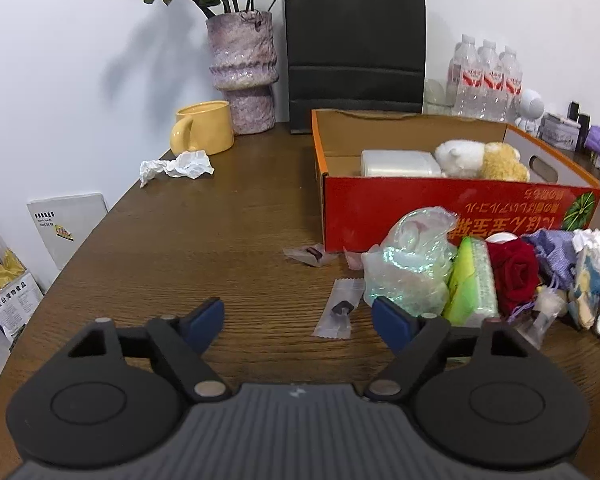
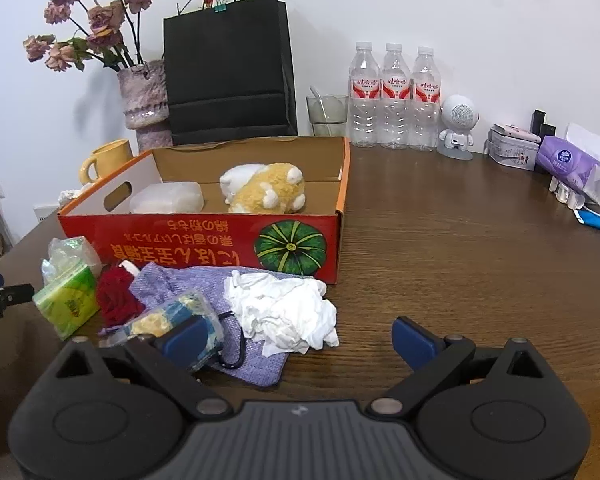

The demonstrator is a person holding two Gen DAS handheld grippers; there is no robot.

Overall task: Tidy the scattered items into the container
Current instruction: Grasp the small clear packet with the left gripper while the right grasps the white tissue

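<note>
The red cardboard box [image 1: 440, 208] [image 2: 204, 236] holds a plush toy [image 2: 264, 190] and a white packet [image 2: 168, 198]. In front of it lie an iridescent plastic bag [image 1: 408, 268], a green tissue pack [image 1: 474, 284], a red rose [image 1: 514, 268], a purple pouch [image 2: 188, 280], a blue-yellow packet [image 2: 180, 312] and crumpled white tissue [image 2: 284, 308]. My left gripper [image 1: 298, 312] is open just above the table, with a small clear sachet [image 1: 338, 308] lying ahead between its fingers. My right gripper [image 2: 300, 332] is open, its fingers either side of the crumpled tissue, untouched.
Another crumpled tissue [image 1: 180, 166] lies by a yellow mug [image 1: 204, 128] and a vase [image 1: 242, 76]. A black paper bag [image 1: 356, 48] stands behind the box. Water bottles [image 2: 394, 96], a small robot figure [image 2: 458, 124] and a purple tissue pack [image 2: 568, 162] line the back right. The table's edge curves at left.
</note>
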